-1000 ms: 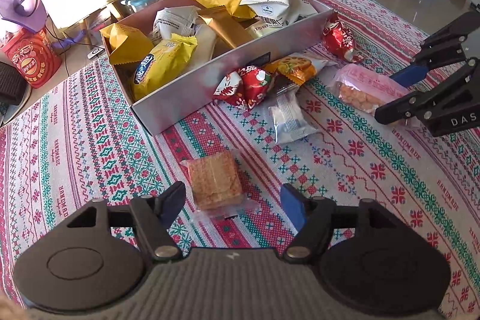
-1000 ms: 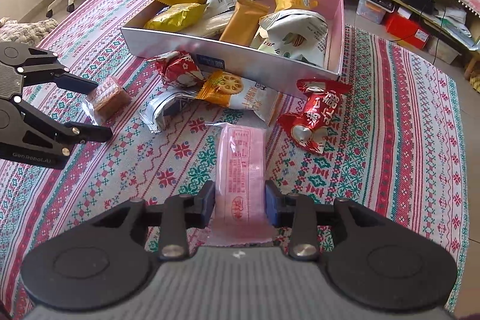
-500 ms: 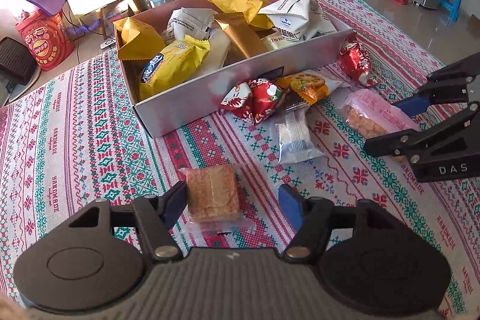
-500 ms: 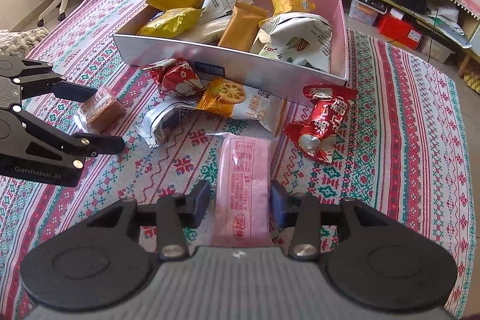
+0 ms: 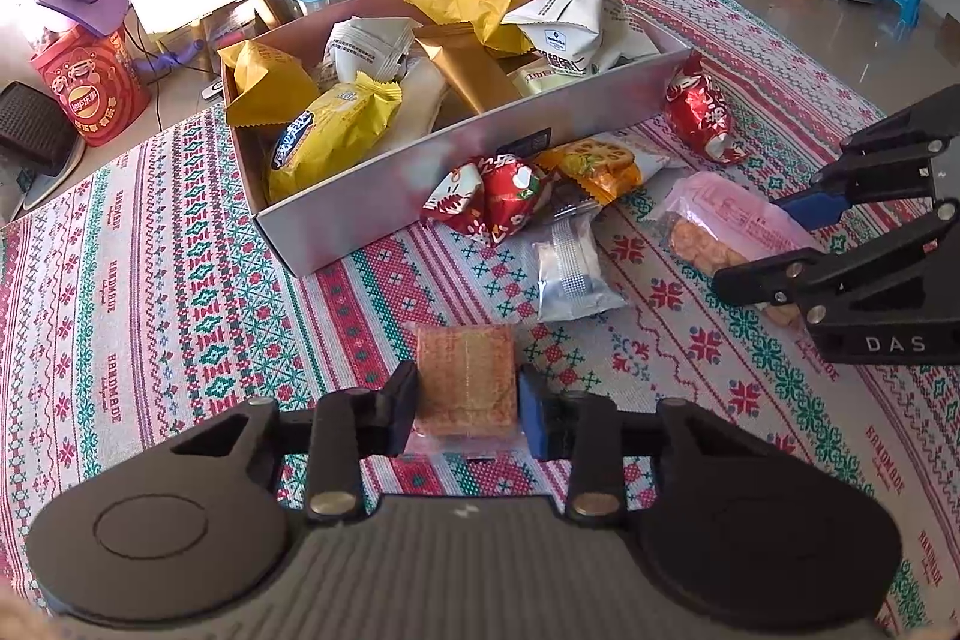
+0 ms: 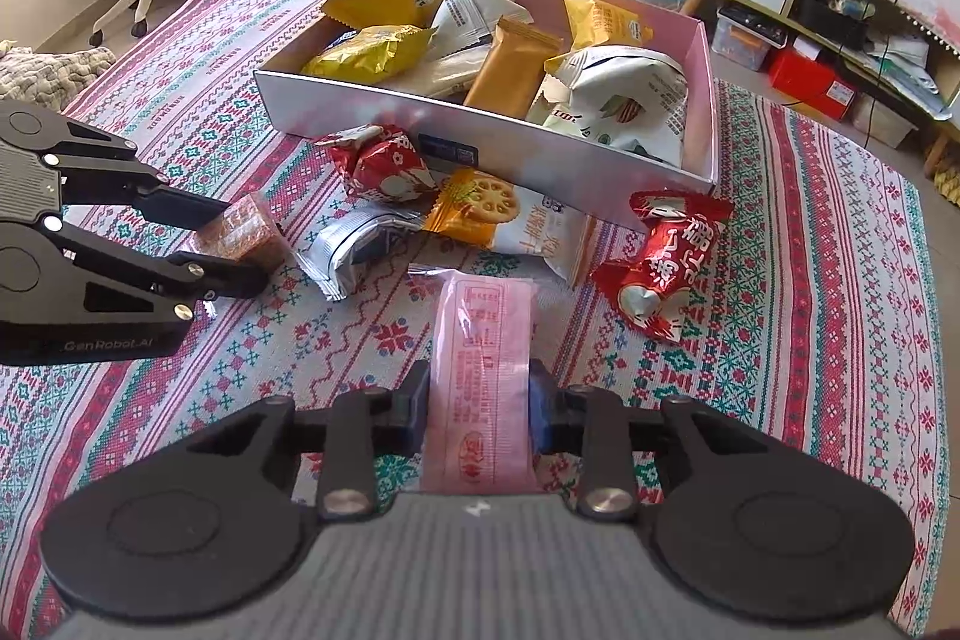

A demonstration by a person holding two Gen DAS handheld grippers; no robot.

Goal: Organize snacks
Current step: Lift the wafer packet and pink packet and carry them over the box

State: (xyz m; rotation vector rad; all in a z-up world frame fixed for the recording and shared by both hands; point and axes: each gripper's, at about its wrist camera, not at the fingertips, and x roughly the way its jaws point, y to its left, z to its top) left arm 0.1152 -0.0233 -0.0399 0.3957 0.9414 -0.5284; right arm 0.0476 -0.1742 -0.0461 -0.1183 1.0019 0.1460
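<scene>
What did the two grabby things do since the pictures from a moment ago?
The left hand-held gripper was wide open around the square brown cake packet; now its jaws are closing and touch both of its sides. The right hand-held gripper is closing tighter on the pink packet. The box and the loose snacks on the patterned cloth stayed put.

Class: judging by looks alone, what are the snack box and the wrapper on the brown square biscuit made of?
Snack box: probably coated cardboard, with thin, straight folded walls and a faint sheen. Biscuit wrapper: clear plastic film, since the brown biscuit shows through and a glossy sealed edge sticks out below.
</scene>
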